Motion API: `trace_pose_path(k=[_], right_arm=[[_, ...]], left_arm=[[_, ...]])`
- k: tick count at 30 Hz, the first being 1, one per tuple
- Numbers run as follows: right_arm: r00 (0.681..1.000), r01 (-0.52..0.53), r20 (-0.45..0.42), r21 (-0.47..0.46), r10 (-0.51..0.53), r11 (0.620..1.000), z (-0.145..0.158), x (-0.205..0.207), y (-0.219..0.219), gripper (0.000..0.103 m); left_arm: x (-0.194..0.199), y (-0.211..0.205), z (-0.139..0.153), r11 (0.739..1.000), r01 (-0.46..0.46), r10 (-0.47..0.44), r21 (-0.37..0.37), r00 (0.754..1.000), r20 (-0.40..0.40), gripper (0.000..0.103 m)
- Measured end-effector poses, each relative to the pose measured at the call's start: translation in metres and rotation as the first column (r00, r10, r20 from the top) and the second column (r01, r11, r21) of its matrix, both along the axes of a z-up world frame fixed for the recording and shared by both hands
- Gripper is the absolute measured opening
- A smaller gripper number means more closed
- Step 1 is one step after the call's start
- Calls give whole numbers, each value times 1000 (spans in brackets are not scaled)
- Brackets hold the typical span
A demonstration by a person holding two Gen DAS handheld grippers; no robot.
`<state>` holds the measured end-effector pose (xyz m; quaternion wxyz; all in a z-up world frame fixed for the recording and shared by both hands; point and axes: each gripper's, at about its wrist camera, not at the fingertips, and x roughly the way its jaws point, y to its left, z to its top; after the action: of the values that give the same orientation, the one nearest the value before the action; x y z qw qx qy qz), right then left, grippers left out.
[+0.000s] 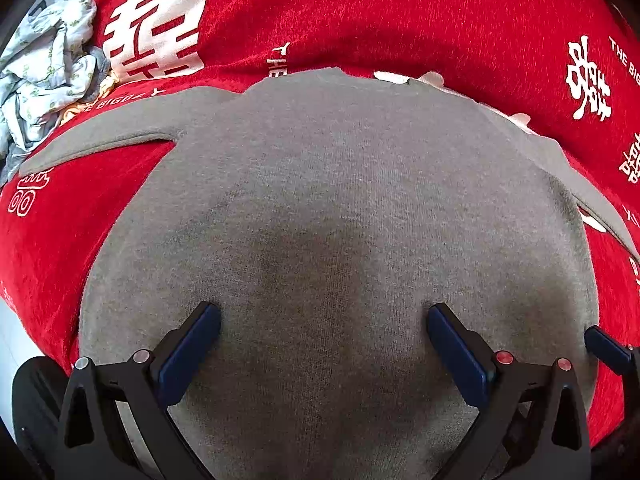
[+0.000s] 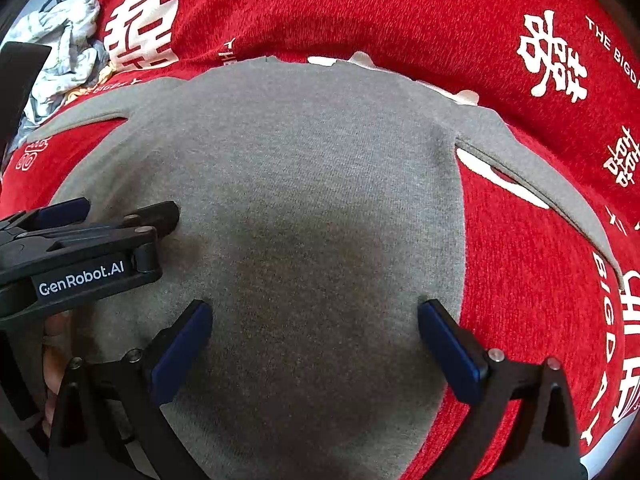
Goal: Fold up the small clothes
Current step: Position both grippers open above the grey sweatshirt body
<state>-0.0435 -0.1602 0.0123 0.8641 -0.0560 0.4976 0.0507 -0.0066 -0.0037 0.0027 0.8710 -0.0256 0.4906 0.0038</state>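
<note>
From the left wrist, a grey knit top (image 1: 328, 208) lies flat on a red printed cloth (image 1: 400, 12), filling the space ahead of the left gripper (image 1: 324, 344), whose jaws stand wide apart holding nothing. One sleeve reaches out to its far left; crumpled pale clothes (image 1: 48, 80) sit beyond.

From the right wrist, the right gripper (image 2: 316, 340) is likewise spread wide and empty over the top (image 2: 304, 184). The hem edge runs by its right finger, with bare red cloth (image 2: 520, 260) further right; the left gripper (image 2: 120, 220) crowds its left.

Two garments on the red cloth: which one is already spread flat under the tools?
The plain grey knit top, lying flat with both sleeves out. The pale printed garment sits crumpled in a heap at the far left edge.
</note>
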Motion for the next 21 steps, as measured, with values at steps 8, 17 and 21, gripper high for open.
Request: trace_pose_path(k=[8,17,21], right_arm=[[1000,-2,-6,-7,2,1000,0,0,1,103],[1000,-7,-11,-13,7,1000,0,0,2,103],[1000,-10,-29,-17,10,1000,3,1,2,103]], left_arm=[[-1,-1,0,1000,2,-2,6,1000,-1,103],[-1,0,-1,1000,5,-5,6,1000,-3,103],[0,0,0,1000,21,-21,5,1000,-8,103]])
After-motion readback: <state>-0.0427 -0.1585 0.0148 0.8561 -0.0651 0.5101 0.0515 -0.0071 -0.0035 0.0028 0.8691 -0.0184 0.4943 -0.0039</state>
